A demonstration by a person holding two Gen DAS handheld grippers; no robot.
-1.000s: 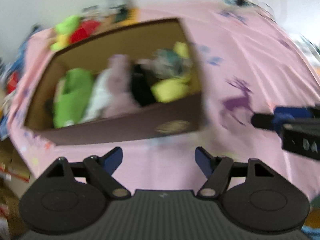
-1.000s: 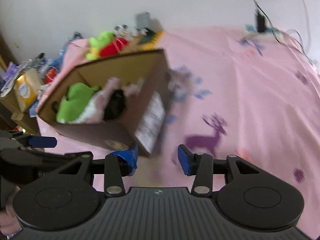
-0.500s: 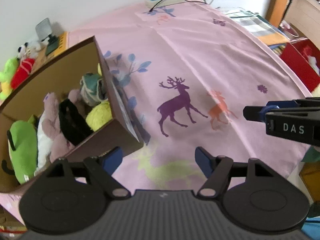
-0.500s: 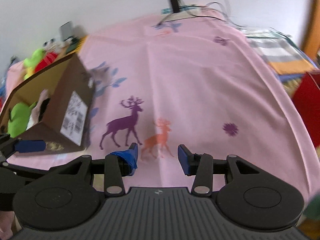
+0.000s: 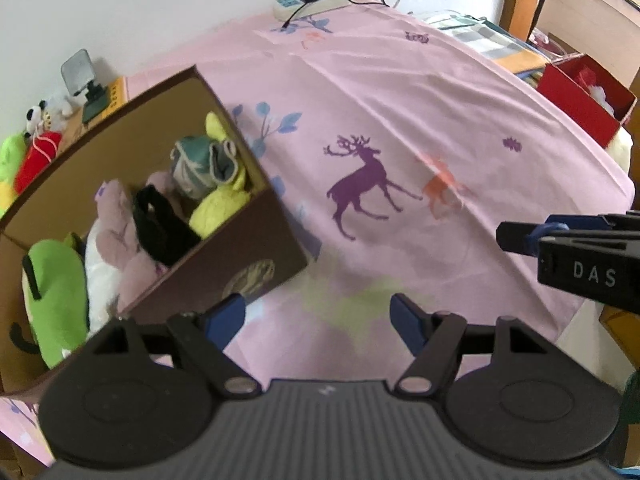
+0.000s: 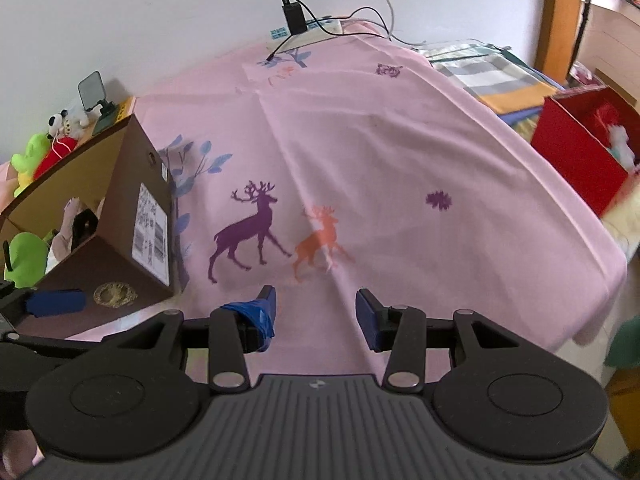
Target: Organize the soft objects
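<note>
Both claws stand released and carry nothing: the left claw hangs over the pink sheet just beside the cardboard box, and the right claw hangs over the same sheet nearer the printed deer, well apart from any toy.

Judgement of the step in hand: the bed's open area shows no loose soft object, so the task appears near its end or between picks. To proceed well, scan the far left corner of the bed, where a green and a red plush lie behind the box. Approach any remaining toy from above, close on its bulk rather than on a limb, and lower it into a free part of the box. Avoid pushing the box wall, since the box stands near the left edge of the bed.

Contents of the box, largest first: a green plush at the near end, a white and pale pink plush beside it, a black item in the middle, a yellow plush against the right wall, and a teal-grey item above it. All lie packed together and touching.
</note>
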